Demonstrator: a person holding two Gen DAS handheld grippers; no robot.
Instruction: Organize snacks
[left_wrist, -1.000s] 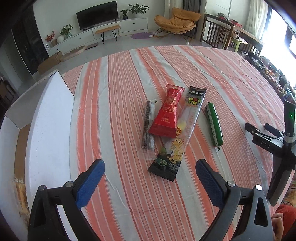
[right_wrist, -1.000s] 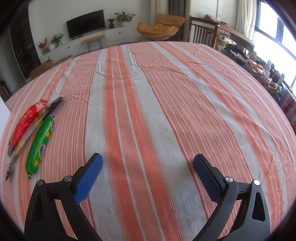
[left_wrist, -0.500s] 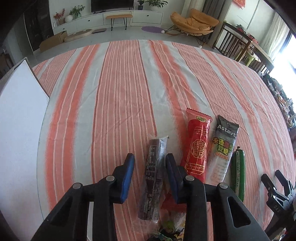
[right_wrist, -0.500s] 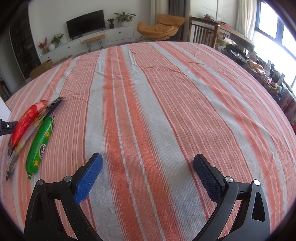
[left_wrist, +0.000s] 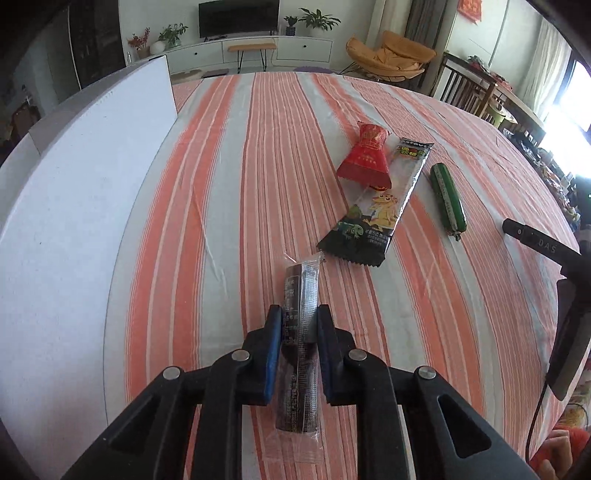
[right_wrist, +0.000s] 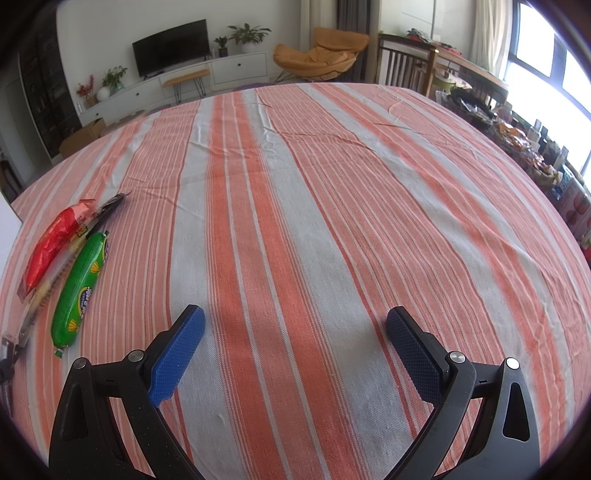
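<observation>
My left gripper (left_wrist: 299, 314) is shut on a dark snack bar in a clear wrapper (left_wrist: 300, 295) and holds it above the striped tablecloth (left_wrist: 229, 206). On the cloth ahead lie a red packet (left_wrist: 367, 157), a long black and clear candy packet (left_wrist: 380, 206) and a green sausage stick (left_wrist: 447, 195). My right gripper (right_wrist: 293, 332) is open and empty over bare cloth. The red packet (right_wrist: 55, 243) and the green stick (right_wrist: 83, 286) lie to its far left. The right gripper also shows in the left wrist view (left_wrist: 532, 242).
A white box flap (left_wrist: 74, 206) stands along the table's left side. Chairs and a cluttered side table stand beyond the table's far right edge.
My left gripper closed on the dark snack bar and lifted it off the cloth, drawing back from the other packets and turning towards the white box. The right gripper has not moved.
</observation>
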